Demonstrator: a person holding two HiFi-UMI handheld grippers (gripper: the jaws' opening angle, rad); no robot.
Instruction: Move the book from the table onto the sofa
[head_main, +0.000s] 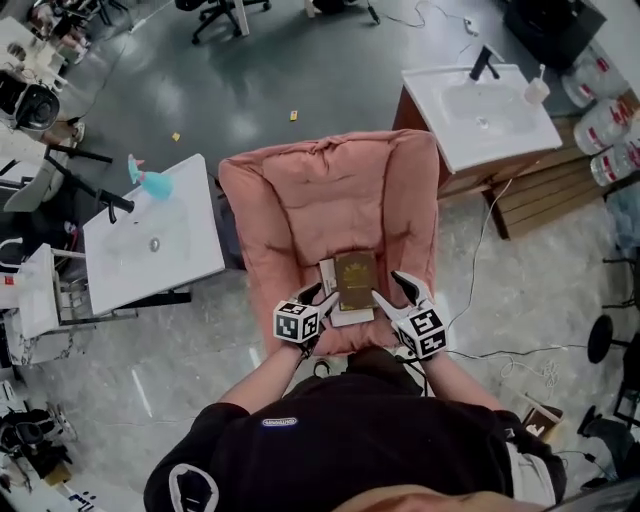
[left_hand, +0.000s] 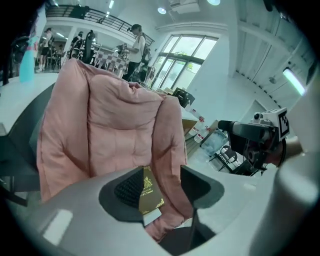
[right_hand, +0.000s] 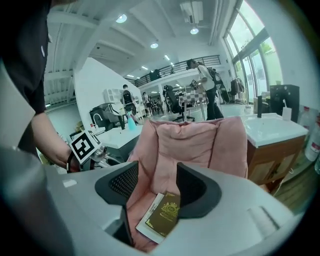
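Book (head_main: 355, 283) lying flat on the pink sofa (head_main: 330, 190) seat, my left gripper (head_main: 318, 297) and right gripper (head_main: 393, 293) flanking it, both with jaws apart, gripping nothing.

An open lab hall — freestanding washbasins (head_main: 480, 115), office chairs (head_main: 222, 14), floor cables (head_main: 500, 352), mezzanine railing (left_hand: 107, 20).

No text legible anywhere. Dark brown book (right_hand: 167, 216) cover: gold crest, gold lettering, too small to read. Small label (head_main: 279, 422) on black shirt (head_main: 350, 450): unreadable. Black-and-white marker cubes (head_main: 297, 322) (head_main: 424, 333): patterns only.
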